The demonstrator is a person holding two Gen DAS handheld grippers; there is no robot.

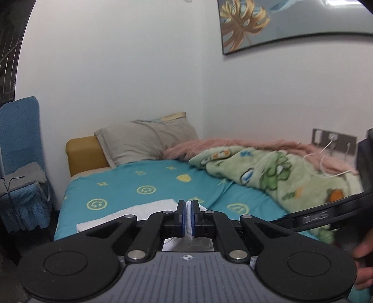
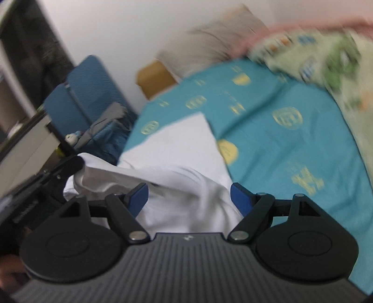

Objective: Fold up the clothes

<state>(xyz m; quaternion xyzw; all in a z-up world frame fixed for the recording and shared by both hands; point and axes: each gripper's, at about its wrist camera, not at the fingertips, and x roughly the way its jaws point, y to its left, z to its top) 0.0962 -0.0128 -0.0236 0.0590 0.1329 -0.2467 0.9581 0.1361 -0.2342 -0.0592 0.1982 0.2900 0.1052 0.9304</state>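
Left gripper (image 1: 188,215) pinches a white garment (image 1: 130,213) edge between its blue pads, over the teal bed sheet (image 1: 149,177). Only its view shows a framed leaf picture (image 1: 279,21) and wall sockets (image 1: 333,139). Right gripper (image 2: 188,198) is spread wide above the garment's bunched folds, blurred, with the blue chair (image 2: 86,93) beside the bed.

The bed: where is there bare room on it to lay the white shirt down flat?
Bare sheet lies between the pillow and the white shirt, and on to the green blanket's edge. The wall side is crowded with that blanket and a pink one. The left gripper pinches the shirt.
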